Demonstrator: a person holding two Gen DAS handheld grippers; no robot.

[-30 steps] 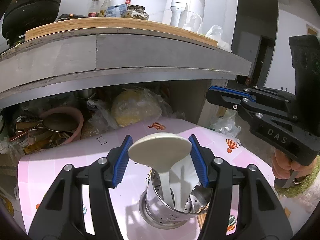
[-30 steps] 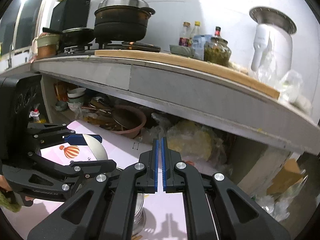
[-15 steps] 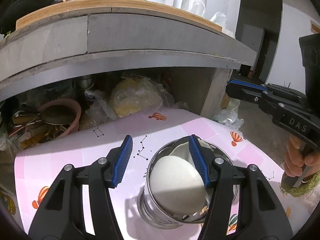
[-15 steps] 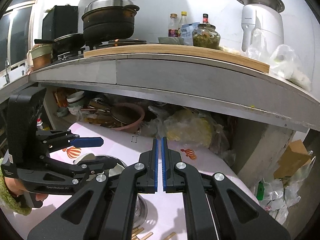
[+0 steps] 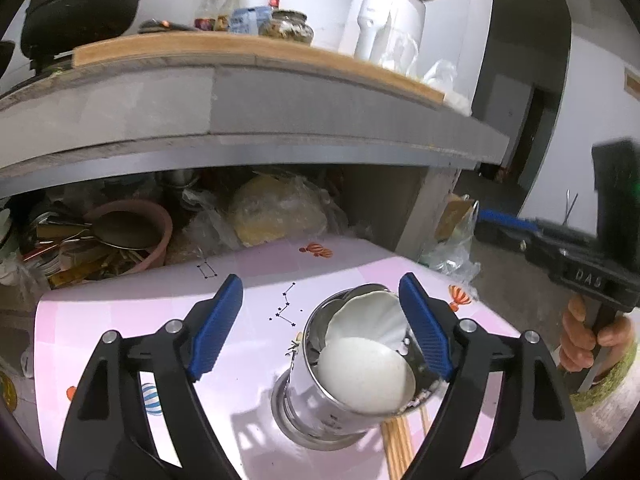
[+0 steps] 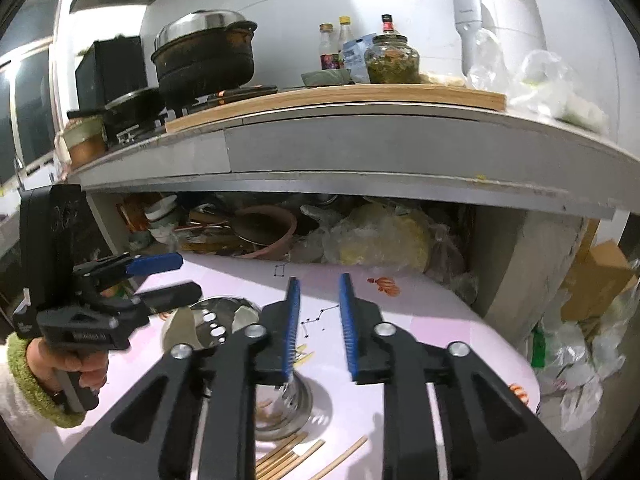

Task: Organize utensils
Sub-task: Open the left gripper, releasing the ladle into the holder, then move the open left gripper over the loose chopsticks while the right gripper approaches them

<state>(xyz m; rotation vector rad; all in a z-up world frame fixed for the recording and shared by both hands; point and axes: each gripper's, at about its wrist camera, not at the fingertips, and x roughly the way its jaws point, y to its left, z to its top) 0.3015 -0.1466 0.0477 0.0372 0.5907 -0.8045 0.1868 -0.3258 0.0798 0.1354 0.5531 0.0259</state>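
Left gripper [image 5: 320, 322] spread wide, its jaws just opened further — nothing pressed between the blue pads [image 5: 216, 322]. Lower centre of the frame, the steel utensil holder [image 5: 320, 408] stands on the pink tablecloth [image 5: 132, 304], two white ladles [image 5: 366, 376] resting bowl-up inside it, the nearer one against the rim by the right-hand pad. Wooden chopsticks [image 5: 396, 446] lie on the cloth just below the holder. At the right edge — the right gripper [image 5: 560, 248], held by a hand [image 5: 592, 340] in a green cuff, blurred. Above, a grey counter [image 5: 240, 120] spans the frame, with a white appliance [image 5: 388, 20] on it.
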